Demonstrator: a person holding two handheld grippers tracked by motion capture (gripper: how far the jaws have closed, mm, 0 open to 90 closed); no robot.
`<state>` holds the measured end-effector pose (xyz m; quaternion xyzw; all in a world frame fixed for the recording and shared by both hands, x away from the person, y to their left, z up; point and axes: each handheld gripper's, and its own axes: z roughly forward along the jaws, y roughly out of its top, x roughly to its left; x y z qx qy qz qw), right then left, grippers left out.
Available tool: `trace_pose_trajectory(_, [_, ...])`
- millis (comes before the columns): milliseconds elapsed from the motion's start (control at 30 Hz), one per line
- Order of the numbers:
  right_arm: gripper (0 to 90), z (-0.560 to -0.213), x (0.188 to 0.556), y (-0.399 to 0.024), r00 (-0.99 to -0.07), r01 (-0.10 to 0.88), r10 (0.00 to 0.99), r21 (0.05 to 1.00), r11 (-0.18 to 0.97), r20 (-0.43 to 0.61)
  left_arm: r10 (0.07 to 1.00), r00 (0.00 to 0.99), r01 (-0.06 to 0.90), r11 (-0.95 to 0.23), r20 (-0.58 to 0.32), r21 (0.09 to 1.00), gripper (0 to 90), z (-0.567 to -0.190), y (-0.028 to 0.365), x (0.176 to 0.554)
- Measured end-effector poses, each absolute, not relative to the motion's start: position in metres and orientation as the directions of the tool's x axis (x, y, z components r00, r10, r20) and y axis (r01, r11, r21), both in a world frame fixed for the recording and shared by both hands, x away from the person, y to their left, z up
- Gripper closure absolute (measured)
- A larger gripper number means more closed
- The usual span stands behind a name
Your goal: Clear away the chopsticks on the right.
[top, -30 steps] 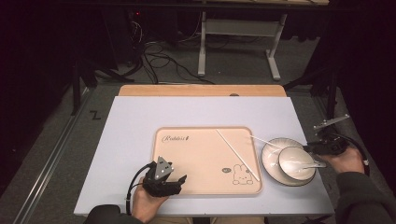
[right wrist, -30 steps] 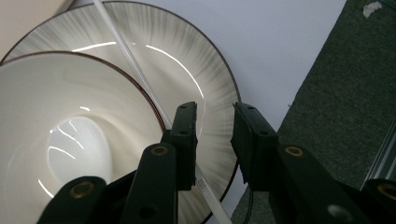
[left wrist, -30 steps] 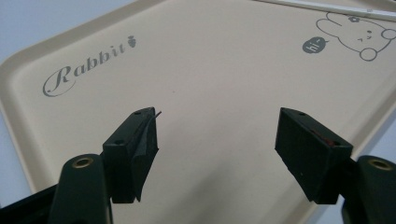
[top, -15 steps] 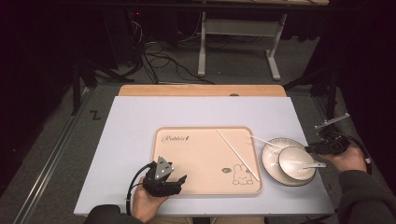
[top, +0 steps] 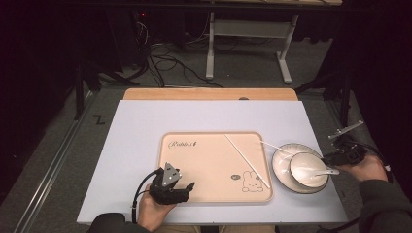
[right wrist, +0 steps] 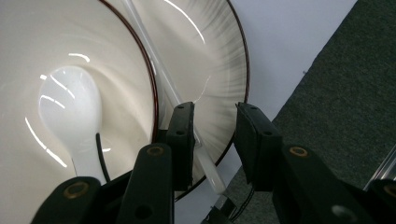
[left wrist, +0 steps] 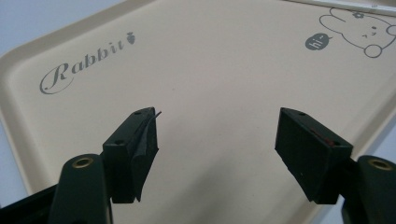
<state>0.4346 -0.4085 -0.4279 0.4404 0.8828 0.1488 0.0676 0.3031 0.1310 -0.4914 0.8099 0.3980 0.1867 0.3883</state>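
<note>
The right tongs sit at the lower middle of the right gripper view, jaws part open and just opened further. The white spoon handle end lies between them, by the left jaw; no pad visibly presses on it, so treat the spoon as released. The spoon's scoop rests inside the bowl, which stands on the plate. In the high view this set lies at the right of the frame, on the worktop just beside the tray.

The left tongs hang open and empty over the tray's bare surface, at the lower left of the high view.

Procedure, as judged: to retake the spoon, centre the handle between both pads before closing, and lift along the handle's line so the bowl does not shift on the plate. To leave it, draw the tongs straight back, clear of the plate rim.

Against the earlier frames, the right hand sits slightly farther from the bowl; bowl, plate, the chopstick on the tray and the left hand are unchanged.
</note>
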Motion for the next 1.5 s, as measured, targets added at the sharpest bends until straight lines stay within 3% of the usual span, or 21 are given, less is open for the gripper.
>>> trace_pose_trajectory(933, [66.1, -0.439, 0.434, -0.402, -0.657, 0.721, 0.754, 0.301, 0.625, 0.009, 0.786, 0.618, 0.498, -0.385, -0.007, 0.777, 30.1, -0.492, 0.130, 0.303])
trace_pose_trajectory(1500, [72.5, -0.443, 0.437, -0.400, -0.665, 0.718, 0.747, 0.280, 0.637, 0.009, 0.776, 0.631, 0.499, -0.395, -0.010, 0.771, 30.3, -0.493, 0.129, 0.304])
